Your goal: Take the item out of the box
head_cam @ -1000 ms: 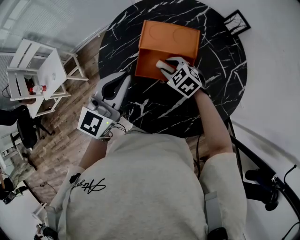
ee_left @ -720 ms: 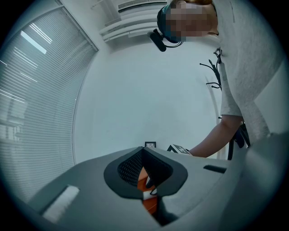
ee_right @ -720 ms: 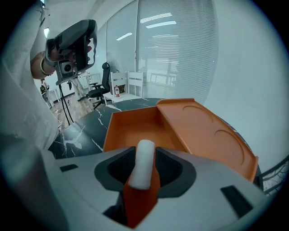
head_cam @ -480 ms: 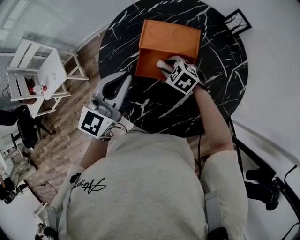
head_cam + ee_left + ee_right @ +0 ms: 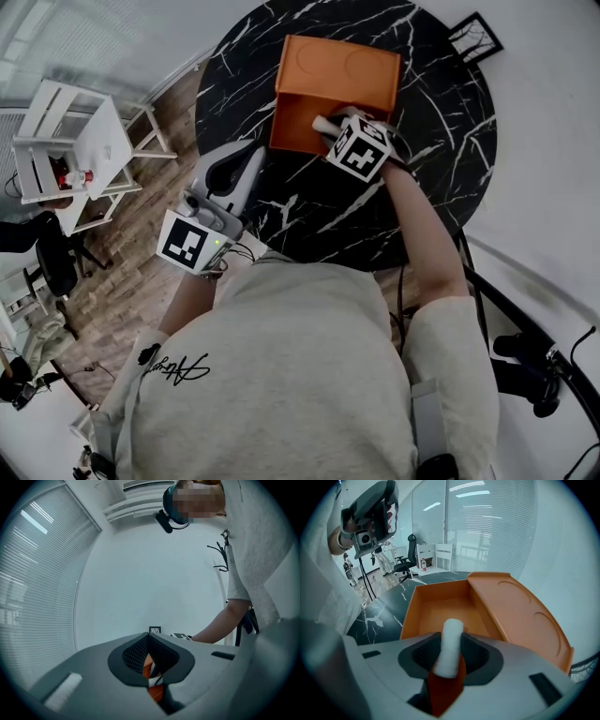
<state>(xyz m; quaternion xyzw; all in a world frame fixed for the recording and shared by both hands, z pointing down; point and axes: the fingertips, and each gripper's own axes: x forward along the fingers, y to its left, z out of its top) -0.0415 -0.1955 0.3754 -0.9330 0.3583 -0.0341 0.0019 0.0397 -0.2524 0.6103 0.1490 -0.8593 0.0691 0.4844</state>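
An orange box (image 5: 305,122) lies open on the round black marble table (image 5: 441,122), its lid (image 5: 342,70) folded back on the far side. My right gripper (image 5: 330,127) hangs over the box's open tray, shut on a white cylindrical roll (image 5: 323,123). In the right gripper view the roll (image 5: 451,634) stands up between the jaws of the right gripper (image 5: 451,645), with the box's bare inside (image 5: 440,611) and lid (image 5: 520,616) beyond it. My left gripper (image 5: 236,161) is held at the table's left edge, away from the box. It is shut and holds nothing; the left gripper (image 5: 151,660) points upward at a wall.
A white chair and shelf unit (image 5: 70,141) stand on the wooden floor at left, with a black office chair (image 5: 47,253) nearer. A small framed picture (image 5: 473,39) lies by the table's far right rim. A black stand (image 5: 525,366) is at lower right.
My right gripper with the white roll has shifted slightly farther over the box. The left gripper has barely moved.
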